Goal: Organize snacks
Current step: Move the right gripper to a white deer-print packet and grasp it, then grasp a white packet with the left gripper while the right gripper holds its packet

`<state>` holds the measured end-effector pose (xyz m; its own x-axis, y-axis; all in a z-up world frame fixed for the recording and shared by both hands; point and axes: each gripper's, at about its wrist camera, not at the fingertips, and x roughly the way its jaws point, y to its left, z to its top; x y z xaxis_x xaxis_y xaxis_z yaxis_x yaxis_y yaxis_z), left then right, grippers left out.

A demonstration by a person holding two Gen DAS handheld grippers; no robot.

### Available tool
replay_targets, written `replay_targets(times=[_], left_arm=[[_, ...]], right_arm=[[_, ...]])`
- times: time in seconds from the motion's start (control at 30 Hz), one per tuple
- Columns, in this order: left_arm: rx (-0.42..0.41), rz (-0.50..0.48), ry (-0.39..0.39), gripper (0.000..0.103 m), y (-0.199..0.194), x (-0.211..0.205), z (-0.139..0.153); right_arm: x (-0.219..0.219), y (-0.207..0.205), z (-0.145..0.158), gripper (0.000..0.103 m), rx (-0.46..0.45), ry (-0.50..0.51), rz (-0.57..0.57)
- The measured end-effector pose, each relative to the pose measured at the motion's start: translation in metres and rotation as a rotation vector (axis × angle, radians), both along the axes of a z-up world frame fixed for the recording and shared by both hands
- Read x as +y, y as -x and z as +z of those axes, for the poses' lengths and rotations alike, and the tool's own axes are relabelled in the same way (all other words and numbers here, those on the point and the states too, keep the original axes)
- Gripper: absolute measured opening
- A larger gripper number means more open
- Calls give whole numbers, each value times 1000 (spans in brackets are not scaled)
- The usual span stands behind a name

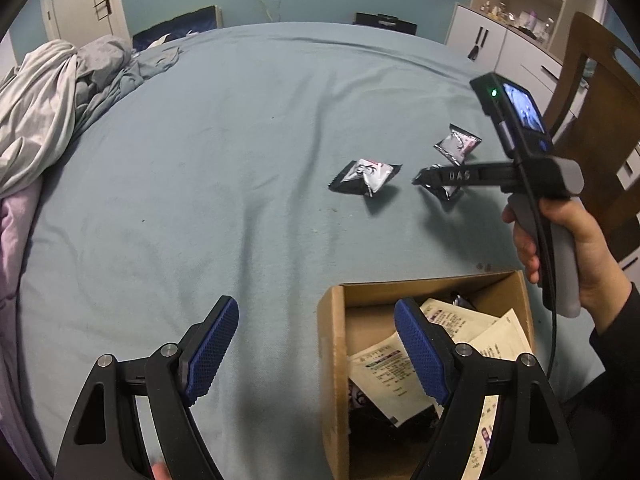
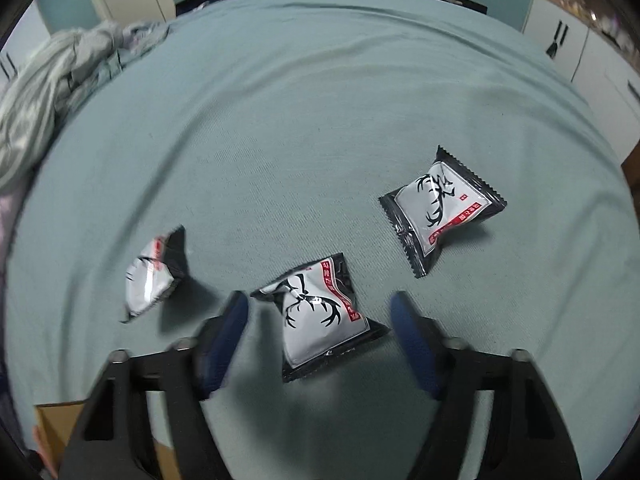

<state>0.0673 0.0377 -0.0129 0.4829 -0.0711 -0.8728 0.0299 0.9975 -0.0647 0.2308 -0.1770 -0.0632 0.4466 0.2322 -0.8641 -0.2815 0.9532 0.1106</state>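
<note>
Three black-and-white snack packets with an antler print lie on the blue bedsheet. In the right wrist view the middle packet (image 2: 320, 316) lies between my right gripper's (image 2: 320, 320) open fingers, untouched. Another packet (image 2: 154, 272) lies to its left and a third (image 2: 440, 208) to the upper right. In the left wrist view the right gripper (image 1: 430, 178) hovers over that middle packet (image 1: 444, 188), with the others beside it (image 1: 366, 178) (image 1: 458, 144). My left gripper (image 1: 316, 344) is open and empty beside the cardboard box (image 1: 332, 360), which holds several cream sachets (image 1: 384, 376).
Crumpled grey and white bedding (image 1: 52, 100) is piled at the far left of the bed. A wooden chair (image 1: 600, 120) and white cabinets (image 1: 500, 36) stand to the right. The box corner shows at the lower left of the right wrist view (image 2: 56, 420).
</note>
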Motion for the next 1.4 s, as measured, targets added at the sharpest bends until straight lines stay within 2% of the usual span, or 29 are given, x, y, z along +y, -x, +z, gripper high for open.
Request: replay_targets(times=[0.03, 0.1, 0.3, 0.53, 0.77, 0.83, 0.93, 1.0, 1.2, 1.3, 1.37, 1.4], left_arm=[[-2, 5, 0, 81, 0, 1, 0], [-8, 15, -6, 81, 0, 1, 0], [-36, 24, -50, 81, 2, -2, 0], [-52, 40, -104, 81, 10, -5, 2], [-62, 20, -126, 81, 5, -14, 13], [-57, 4, -111, 86, -7, -19, 18], [8, -50, -17, 89, -47, -33, 15], [64, -78, 11, 90, -78, -45, 5], [244, -27, -36, 90, -168, -66, -37], [348, -49, -123, 90, -191, -80, -64], [406, -74, -132, 89, -199, -86, -80], [425, -78, -141, 86, -202, -88, -88]], right_arm=[[1, 0, -1, 36, 8, 3, 2], [-1, 1, 1, 34, 6, -15, -11], [-22, 34, 38, 33, -45, -73, -81], [-51, 120, 86, 33, -95, -160, -126], [-94, 202, 89, 33, -137, -190, -205], [-109, 224, 86, 33, -140, -210, -247], [-123, 243, 88, 33, -145, -261, -302], [-124, 240, 91, 33, -155, -283, -312], [-120, 203, 61, 33, -16, -307, -325], [-123, 195, 55, 33, 7, -306, -338], [-128, 193, 53, 33, 18, -330, -347], [-129, 192, 51, 33, 24, -340, -349]])
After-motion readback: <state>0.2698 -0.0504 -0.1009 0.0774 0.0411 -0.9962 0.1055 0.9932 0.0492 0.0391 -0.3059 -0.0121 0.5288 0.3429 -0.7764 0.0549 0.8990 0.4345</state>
